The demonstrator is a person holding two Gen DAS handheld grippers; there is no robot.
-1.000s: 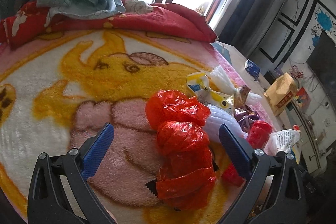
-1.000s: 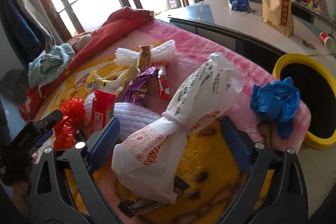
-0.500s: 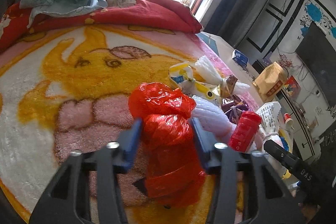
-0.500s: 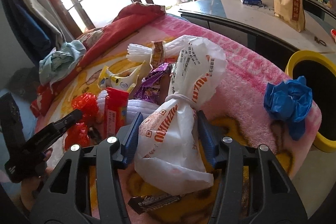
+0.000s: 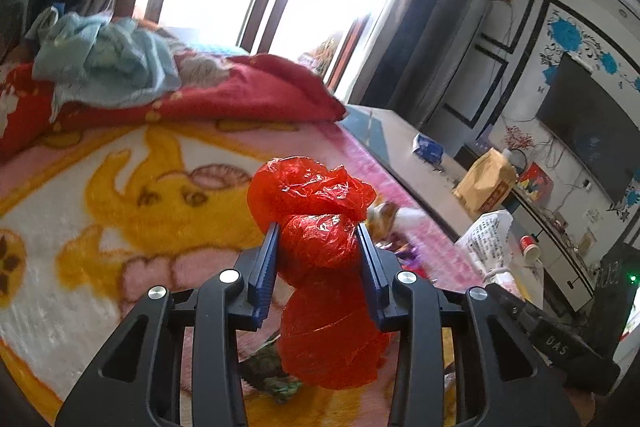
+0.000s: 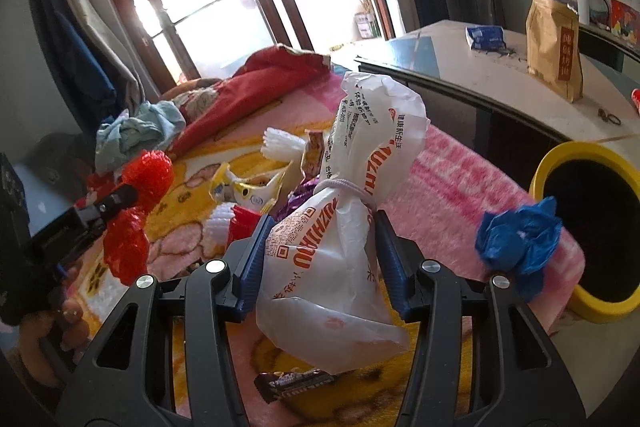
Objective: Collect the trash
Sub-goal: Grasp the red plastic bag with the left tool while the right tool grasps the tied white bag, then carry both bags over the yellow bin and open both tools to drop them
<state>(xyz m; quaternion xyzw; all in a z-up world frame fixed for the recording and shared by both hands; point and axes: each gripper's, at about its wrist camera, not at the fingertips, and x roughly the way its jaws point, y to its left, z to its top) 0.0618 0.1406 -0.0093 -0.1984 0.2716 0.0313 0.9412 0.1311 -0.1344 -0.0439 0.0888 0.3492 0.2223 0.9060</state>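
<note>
My left gripper [image 5: 318, 233] is shut on a crumpled red plastic bag [image 5: 316, 195] and holds it above the blanket; the bag also shows in the right wrist view [image 6: 136, 211]. My right gripper [image 6: 320, 223] is shut on a tied white plastic bag with orange print [image 6: 344, 227], lifted off the bed. A yellow bin with a black inside [image 6: 592, 223] stands on the floor at the right. A crumpled blue bag [image 6: 520, 239] lies on the bed edge beside it. Several wrappers [image 6: 248, 191] lie behind the white bag.
The bed has a pink and yellow elephant blanket [image 5: 120, 195], a red quilt [image 5: 224, 99] and light blue clothes [image 5: 104, 59]. A low cabinet [image 6: 480, 75] holds a brown paper bag [image 6: 554, 47] and a blue packet [image 6: 484, 37]. A dark snack wrapper [image 6: 296, 381] lies below the white bag.
Both grippers closed from open onto their bags and lifted them off the blanket. The left one raised the red bag, the right one raised the white bag.
</note>
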